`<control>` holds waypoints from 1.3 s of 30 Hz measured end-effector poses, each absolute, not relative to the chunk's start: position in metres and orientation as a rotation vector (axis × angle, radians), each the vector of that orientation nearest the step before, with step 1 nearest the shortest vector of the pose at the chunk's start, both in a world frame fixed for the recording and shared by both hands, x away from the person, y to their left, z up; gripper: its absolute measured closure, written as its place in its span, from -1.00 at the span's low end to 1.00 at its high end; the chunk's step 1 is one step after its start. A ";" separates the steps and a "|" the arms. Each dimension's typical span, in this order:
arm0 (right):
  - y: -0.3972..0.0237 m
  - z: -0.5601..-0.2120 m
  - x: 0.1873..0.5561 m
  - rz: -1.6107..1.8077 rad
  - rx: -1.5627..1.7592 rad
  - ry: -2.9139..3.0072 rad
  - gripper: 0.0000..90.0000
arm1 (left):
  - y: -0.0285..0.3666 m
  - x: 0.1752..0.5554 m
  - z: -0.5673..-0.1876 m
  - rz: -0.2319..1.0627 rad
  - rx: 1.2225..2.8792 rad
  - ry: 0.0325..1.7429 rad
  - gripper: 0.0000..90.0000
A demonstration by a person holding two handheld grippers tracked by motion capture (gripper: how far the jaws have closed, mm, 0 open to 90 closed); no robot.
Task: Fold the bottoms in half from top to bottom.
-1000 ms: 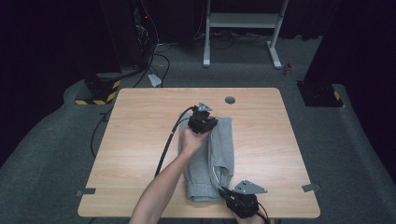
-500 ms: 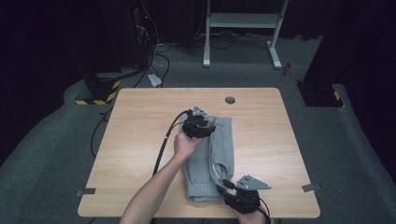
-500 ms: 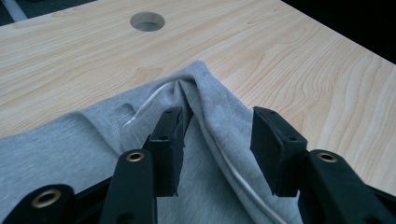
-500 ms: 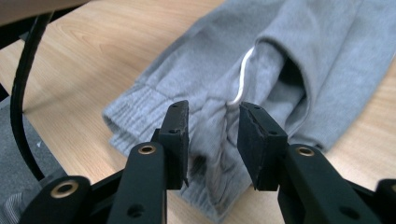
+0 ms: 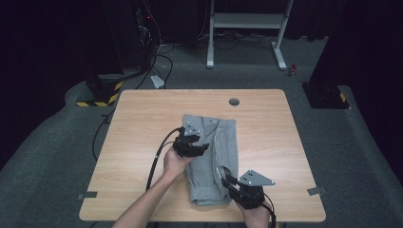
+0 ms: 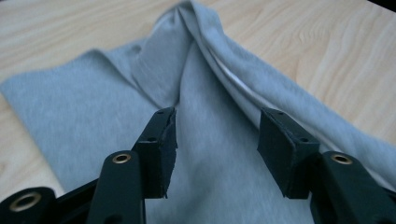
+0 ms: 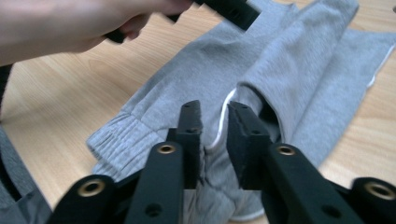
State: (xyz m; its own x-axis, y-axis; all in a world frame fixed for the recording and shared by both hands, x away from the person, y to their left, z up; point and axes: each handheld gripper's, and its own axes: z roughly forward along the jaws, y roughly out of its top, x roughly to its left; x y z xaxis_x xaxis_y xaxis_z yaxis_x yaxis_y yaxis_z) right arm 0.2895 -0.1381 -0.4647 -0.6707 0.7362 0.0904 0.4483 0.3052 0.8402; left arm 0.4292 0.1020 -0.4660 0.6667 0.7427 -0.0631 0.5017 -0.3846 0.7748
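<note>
Grey sweatpants lay folded lengthwise mid-table; left gripper over the fabric, jaws just opening, nothing between them, prob. released after laying the fold; right gripper at the near hem, jaws narrowing round a white-edged fold, prob. to lift it; grip unclear.

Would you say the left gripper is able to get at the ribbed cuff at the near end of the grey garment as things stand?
Probably yes. The left gripper hangs open over the grey garment, and bare cloth lies between it and the ribbed cuff. The right gripper sits beside that cuff, so space is tight.
</note>
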 end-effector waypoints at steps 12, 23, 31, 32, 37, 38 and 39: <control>-0.092 -0.460 0.326 1.180 0.946 2.356 0.84 | 0.127 0.392 -0.498 0.368 2.126 1.003 0.01; -0.081 -0.479 0.351 0.988 1.006 2.379 0.80 | 0.126 0.388 -0.517 0.365 2.142 1.027 0.01; -0.121 -0.488 0.359 0.921 1.135 2.312 0.77 | 0.126 0.384 -0.522 0.422 2.118 1.002 0.01; -0.126 -0.491 0.360 0.911 1.154 2.308 0.77 | 0.127 0.383 -0.524 0.429 2.101 0.998 0.01; -0.145 -0.500 0.363 0.876 1.211 2.297 0.77 | 0.127 0.379 -0.526 0.453 2.082 1.001 0.00; -0.155 -0.503 0.363 0.878 1.248 2.284 0.76 | 0.127 0.379 -0.526 0.453 2.082 1.001 0.00; -0.157 -0.503 0.363 0.885 1.256 2.276 0.75 | 0.127 0.379 -0.526 0.454 2.082 1.001 0.00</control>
State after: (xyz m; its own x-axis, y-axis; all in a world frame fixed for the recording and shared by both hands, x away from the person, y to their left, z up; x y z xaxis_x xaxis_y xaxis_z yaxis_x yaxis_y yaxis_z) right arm 0.3627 -0.1573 -0.5025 -0.5206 0.8531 -0.0359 0.6048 0.3981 0.6897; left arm 0.3792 0.1267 -0.5260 0.6281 0.7780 -0.0103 0.5049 -0.3975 0.7662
